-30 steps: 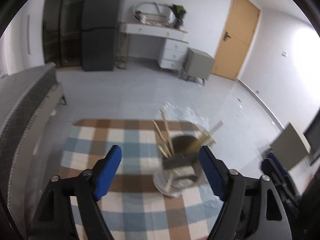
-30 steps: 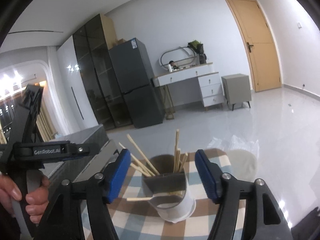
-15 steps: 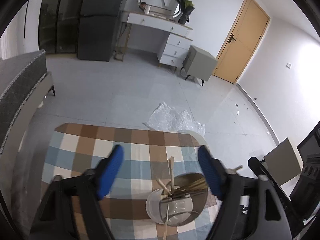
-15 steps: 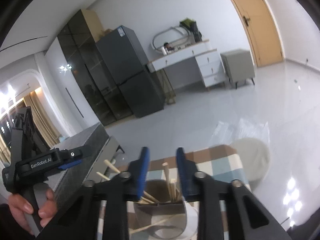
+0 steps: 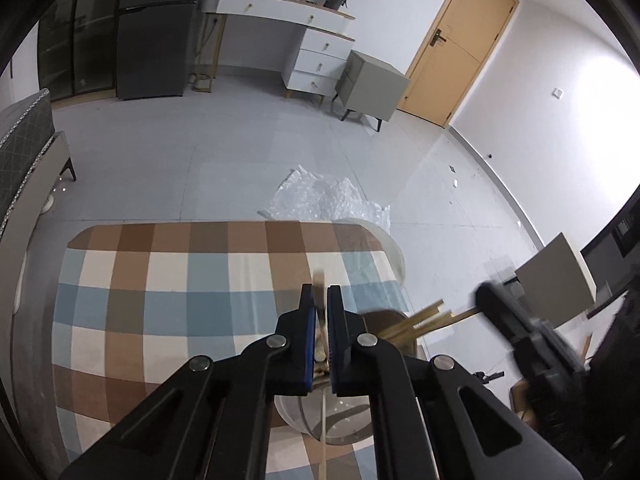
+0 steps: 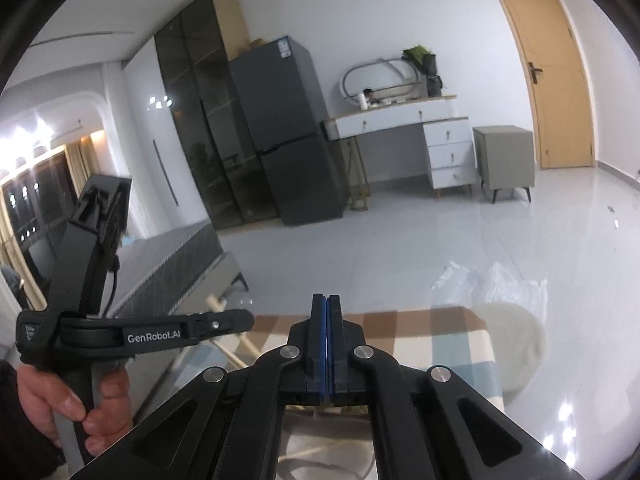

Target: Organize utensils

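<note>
A clear utensil holder full of wooden chopsticks stands on the table with the checked cloth, right under both grippers. My left gripper is closing, and its blue pads pinch one upright chopstick that rises from the holder. A hand carries that left gripper at the left of the right wrist view. My right gripper hangs over the holder. Its jaws are closing too, pad against pad, with nothing between them. It shows as a black blur beside the leaning chopsticks.
A white round stool stands just past the table's far right corner, with crumpled clear plastic on the floor behind it. A grey bed runs along the left. A grey nightstand, a white dresser and a dark fridge line the far wall.
Both grippers went from wide open to closed while dropping over the holder. The left one closed around a chopstick; the right one closed on nothing.
</note>
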The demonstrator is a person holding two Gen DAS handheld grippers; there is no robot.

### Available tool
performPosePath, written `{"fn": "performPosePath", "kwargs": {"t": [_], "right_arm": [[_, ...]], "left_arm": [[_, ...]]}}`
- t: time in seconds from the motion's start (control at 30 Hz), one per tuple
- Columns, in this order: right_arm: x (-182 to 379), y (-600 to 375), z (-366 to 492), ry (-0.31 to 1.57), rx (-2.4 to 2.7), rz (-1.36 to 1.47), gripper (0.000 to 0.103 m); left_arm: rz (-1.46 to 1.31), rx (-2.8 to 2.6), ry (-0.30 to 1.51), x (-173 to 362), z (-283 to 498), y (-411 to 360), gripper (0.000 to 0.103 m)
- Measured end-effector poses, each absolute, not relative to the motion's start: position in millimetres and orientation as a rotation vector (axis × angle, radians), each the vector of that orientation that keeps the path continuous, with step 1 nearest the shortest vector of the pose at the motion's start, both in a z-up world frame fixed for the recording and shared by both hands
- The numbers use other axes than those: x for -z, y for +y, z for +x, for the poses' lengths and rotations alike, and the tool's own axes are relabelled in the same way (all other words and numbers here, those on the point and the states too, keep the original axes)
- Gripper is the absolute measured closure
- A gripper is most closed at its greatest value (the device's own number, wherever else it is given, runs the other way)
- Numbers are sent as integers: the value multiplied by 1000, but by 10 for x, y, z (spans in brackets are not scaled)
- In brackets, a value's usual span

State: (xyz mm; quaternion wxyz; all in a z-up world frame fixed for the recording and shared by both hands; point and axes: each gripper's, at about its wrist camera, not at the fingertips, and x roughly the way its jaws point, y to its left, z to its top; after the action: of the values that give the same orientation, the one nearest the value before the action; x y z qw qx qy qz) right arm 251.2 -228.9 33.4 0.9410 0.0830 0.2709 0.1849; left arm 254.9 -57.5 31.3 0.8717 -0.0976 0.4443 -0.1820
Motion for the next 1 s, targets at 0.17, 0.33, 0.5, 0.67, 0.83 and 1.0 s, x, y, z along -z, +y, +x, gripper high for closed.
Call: {"fn": "performPosePath", "kwargs": {"t": [0.17,0.33,0.5,0.67,0.83,1.0], "right_arm": [[-119,-2282,2485,599,-373,166,103],[-190,-2385,2331,555,-373,213,101],[-306,-2463,2104,550,-359,242,98],[-443,-2519,1824,520,-343,264,73],[-627,-2512,1453,457,-331,264,47],[-746,-2469,1089,391,-322,228,30]], "left_arm": [[-163,401,941,-300,2499,-639,102],[-150,436,978,-328,2427,-642,102],[-131,410,1006,-419,2284,-600,101],[-122,372,955,-614,1977,-511,76],[-125,316,841,-846,1542,-411,55],[-121,228,731,-999,1207,-307,31]]}}
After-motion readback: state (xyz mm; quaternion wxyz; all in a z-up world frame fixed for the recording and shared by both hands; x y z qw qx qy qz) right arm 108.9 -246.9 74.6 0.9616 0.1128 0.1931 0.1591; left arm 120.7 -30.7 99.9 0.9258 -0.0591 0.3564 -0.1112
